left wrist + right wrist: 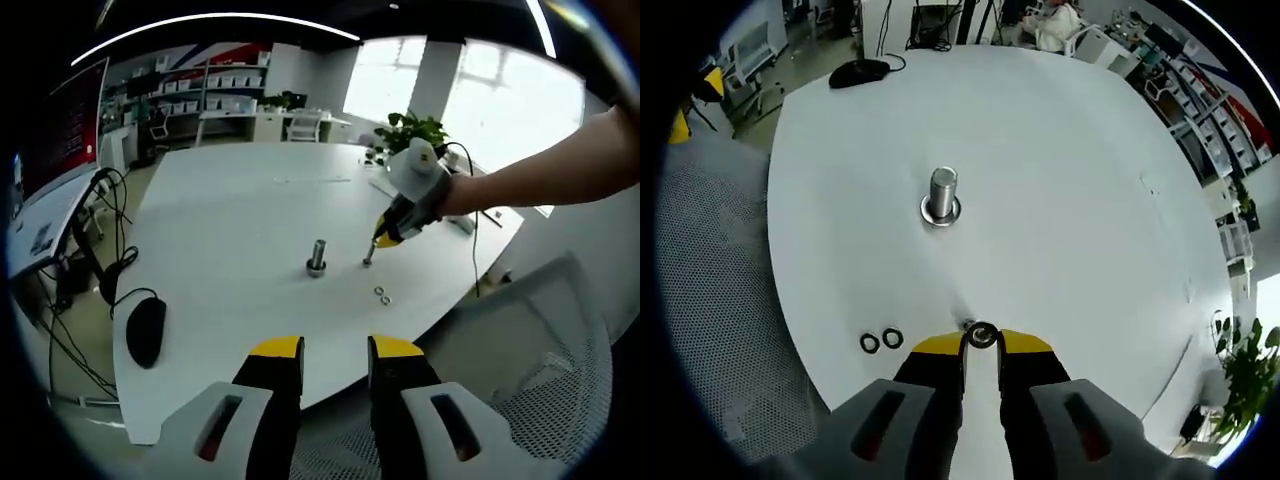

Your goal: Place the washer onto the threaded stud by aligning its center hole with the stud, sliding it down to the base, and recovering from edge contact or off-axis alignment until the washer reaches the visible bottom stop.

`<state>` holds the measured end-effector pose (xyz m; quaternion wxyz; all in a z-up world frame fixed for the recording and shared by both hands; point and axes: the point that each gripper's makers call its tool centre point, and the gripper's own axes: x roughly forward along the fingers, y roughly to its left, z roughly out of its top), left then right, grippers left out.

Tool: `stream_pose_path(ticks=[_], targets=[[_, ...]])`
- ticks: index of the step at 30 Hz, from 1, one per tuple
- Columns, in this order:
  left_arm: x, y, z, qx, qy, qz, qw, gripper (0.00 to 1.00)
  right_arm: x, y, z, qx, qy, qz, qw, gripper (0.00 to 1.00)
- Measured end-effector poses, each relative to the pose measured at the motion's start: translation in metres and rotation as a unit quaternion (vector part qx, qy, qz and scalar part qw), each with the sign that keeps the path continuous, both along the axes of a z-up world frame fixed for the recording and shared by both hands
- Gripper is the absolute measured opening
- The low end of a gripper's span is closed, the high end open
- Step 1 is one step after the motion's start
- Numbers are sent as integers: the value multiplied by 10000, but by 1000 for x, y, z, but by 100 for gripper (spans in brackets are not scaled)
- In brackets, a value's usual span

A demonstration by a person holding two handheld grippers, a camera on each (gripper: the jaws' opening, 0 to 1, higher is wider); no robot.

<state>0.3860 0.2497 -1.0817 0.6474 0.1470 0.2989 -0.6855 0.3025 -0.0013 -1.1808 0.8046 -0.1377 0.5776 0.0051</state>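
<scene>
The threaded stud stands upright on a flat round base in the middle of the white table. My right gripper is shut on a small metal washer, held at the fingertips low over the table, short of the stud. In the left gripper view that right gripper points down at the table just right of the stud, held by a person's hand. My left gripper hangs open and empty off the table's near edge, well back from the stud.
Two spare washers lie on the table left of my right gripper, also seen as washers near the table edge. A black mouse with its cable lies at the left. A mesh chair stands near the edge.
</scene>
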Motion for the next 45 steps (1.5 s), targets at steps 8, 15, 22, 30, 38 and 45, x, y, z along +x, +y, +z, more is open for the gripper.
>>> stream_pose_path(ticks=[8, 15, 22, 30, 38, 45], targets=[[0, 0, -1, 21, 4, -5, 10000, 23, 1, -4, -7, 88, 43, -70, 9999, 14], [-2, 1, -2, 67, 2, -10, 10000, 23, 3, -4, -15, 174, 56, -155, 9997, 14], [-2, 1, -2, 84, 3, -9, 10000, 23, 3, -5, -25, 284, 78, -240, 9993, 14], [-1, 2, -4, 141, -6, -11, 9999, 22, 4, -7, -38, 382, 85, -265, 9989, 14], [-1, 3, -6, 196, -15, -34, 9998, 22, 1, -10, -50, 382, 135, -266, 9988, 15], [-2, 3, -7, 222, -16, -51, 9997, 22, -3, -12, -47, 405, 88, -431, 9982, 18]])
